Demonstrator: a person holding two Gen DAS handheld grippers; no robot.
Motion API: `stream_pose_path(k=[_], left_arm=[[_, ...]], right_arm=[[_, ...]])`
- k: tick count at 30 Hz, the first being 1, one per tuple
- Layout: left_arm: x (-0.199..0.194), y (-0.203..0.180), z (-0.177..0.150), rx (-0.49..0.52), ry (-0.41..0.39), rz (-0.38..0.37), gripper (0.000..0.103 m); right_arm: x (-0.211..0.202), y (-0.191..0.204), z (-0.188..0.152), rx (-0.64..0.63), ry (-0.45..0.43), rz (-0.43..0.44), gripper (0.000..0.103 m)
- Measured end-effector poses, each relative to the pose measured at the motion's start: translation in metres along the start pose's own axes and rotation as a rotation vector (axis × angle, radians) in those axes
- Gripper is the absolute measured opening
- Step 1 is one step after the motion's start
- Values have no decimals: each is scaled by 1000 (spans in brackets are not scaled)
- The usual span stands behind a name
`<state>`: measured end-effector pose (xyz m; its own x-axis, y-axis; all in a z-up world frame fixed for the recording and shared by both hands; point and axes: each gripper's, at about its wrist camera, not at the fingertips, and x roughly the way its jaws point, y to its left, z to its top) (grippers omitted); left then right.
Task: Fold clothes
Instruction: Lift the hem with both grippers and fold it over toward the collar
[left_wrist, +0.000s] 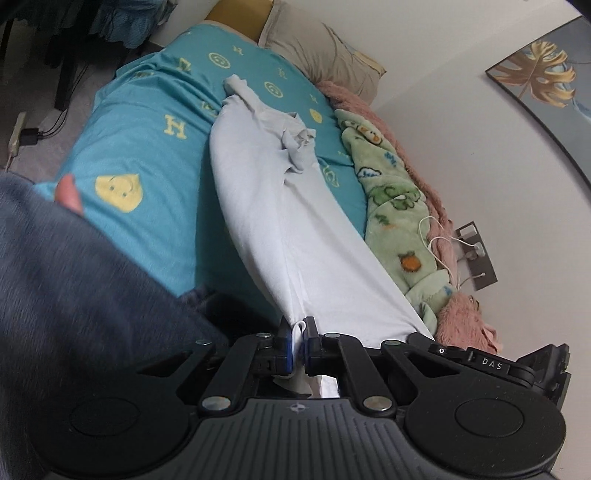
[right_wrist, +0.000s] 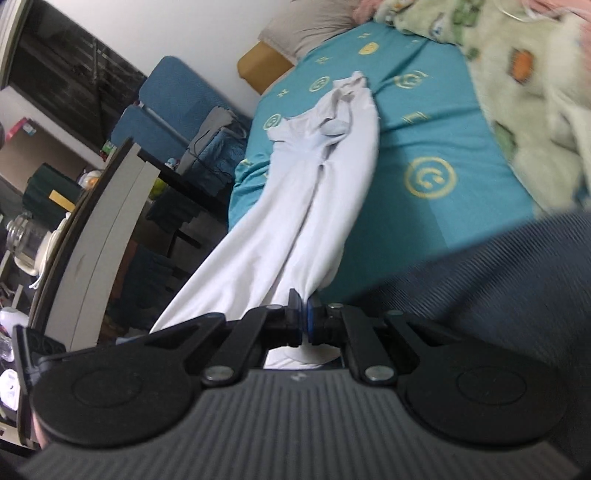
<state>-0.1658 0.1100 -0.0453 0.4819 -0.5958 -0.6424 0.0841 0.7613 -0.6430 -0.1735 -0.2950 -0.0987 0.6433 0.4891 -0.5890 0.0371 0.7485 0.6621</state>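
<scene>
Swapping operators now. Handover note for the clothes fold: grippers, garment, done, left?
Left gripper: shut on a bunched edge of the white garment.
Right gripper: shut on another bunched edge of it.
Garment: near end lifted by both grippers, far end crumpled on the teal bedsheet, beside the green blanket.
Done: both grips taken, cloth raised.
Left: no fold visible yet; spread it flat, then fold.
</scene>
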Motion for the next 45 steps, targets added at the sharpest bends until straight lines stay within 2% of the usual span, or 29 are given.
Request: stream_pose_path(k=[3, 6, 10, 15, 21, 29, 34, 40, 43, 45], left_arm=[[-1, 0, 6, -13, -9, 10, 5], [6, -6, 27, -13, -34, 31, 5], [27, -18, 74, 2, -93, 56, 6], [69, -28, 138, 44, -174, 136, 6], [123, -31, 193, 137, -277, 237, 6], [198, -18, 220, 317, -366, 322, 6], [247, 5, 233, 341, -365, 361, 6], [302, 41, 244, 348, -290, 429, 7], [318, 53, 245, 345, -252, 451, 9], [319, 52, 243, 360, -253, 461, 11]], right_arm=[[-1, -1, 1, 17, -16, 11, 5], [9, 4, 18, 21, -27, 12, 5], [33, 9, 55, 42, -66, 13, 6], [77, 8, 109, 69, -114, -25, 6], [132, -1, 158, 52, -163, -66, 6], [201, -29, 183, 6, -244, -106, 6], [246, -29, 193, -154, -258, -184, 7], [294, -35, 199, -265, -251, -254, 8], [311, -38, 194, -318, -228, -287, 8], [321, -38, 191, -345, -205, -308, 9]])
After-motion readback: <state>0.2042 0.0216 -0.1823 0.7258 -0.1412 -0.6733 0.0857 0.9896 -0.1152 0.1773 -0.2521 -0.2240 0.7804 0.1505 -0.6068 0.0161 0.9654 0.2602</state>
